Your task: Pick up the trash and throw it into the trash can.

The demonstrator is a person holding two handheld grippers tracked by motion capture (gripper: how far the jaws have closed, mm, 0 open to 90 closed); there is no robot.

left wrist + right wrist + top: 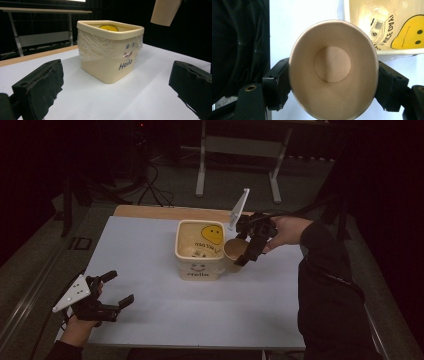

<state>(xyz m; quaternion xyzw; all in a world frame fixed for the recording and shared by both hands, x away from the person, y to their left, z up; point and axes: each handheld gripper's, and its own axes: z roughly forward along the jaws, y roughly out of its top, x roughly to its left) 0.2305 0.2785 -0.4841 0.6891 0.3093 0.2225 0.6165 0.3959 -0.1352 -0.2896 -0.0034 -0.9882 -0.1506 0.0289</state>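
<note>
While the right gripper [246,254] clamps its black fingers [277,82] on either side of a tan paper cup [333,68], the cup hangs in the air just beside the right wall of a cream square plastic bin [199,251] marked "Hello", lined with a clear bag. Inside the bin a yellow smiley face [212,234] shows. Near the front left corner of the white desk [145,250], the left gripper [112,290] rests low, fingers [40,88] spread wide and empty, well apart from the bin.
</note>
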